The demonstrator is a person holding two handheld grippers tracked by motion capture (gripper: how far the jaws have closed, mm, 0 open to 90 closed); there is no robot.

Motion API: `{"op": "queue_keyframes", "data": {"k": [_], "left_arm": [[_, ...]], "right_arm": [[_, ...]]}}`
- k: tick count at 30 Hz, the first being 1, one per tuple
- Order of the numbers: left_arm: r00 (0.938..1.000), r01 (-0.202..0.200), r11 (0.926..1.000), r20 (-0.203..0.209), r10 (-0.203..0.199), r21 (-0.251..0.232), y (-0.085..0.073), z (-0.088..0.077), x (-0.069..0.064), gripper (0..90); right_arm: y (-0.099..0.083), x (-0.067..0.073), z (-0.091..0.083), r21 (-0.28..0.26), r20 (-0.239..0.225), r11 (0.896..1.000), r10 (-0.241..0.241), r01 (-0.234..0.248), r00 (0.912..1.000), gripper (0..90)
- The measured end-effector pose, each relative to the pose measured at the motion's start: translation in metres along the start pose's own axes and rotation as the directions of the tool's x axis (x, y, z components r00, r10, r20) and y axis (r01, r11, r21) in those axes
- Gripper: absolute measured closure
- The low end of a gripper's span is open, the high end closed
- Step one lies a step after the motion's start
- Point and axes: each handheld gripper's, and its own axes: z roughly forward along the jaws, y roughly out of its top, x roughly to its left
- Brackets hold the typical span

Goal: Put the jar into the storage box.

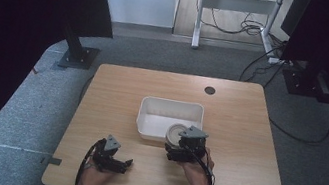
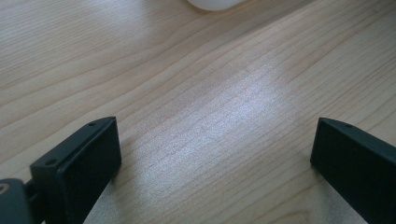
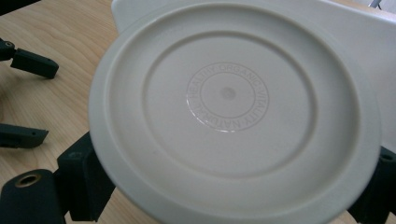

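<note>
Gripping a round, ridged cream plastic lid [image 3: 233, 112], the right hand-held gripper [image 1: 185, 149] contrasts the left hand-held gripper [image 1: 113, 161], gaping empty.

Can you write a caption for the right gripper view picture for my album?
The right tool holds a round cream plate in front of the white tub.

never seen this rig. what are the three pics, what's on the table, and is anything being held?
No robot: a person holds a two-jaw claw in each hand. The high view looks down on a wooden table with a white tub. The other two pictures come from cameras riding on each claw. The left claw is open over bare wood. The right claw holds a round off-white disc, probably a lid or plate, at the tub's near edge; black jaws flank it on both sides.
</note>
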Motion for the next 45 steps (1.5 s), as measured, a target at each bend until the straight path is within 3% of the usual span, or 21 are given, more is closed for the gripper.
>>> {"op": "queue_keyframes", "data": {"k": [11, 45], "left_arm": [[1.0000, 0.000, 1.0000, 0.000, 0.000, 0.000, 0.000, 0.000, 0.000, 1.4], [1.0000, 0.001, 1.0000, 0.000, -0.001, -0.001, 0.000, 0.000, 0.000, 1.4]], "right_arm": [[0.012, 0.001, 0.011, 0.002, 0.012, 1.000, -0.012, 0.012, 0.9999, 9.3], [0.032, -0.008, 0.047, 0.002, 0.054, 1.000, 0.023, -0.023, 0.9983, 9.3]]}}
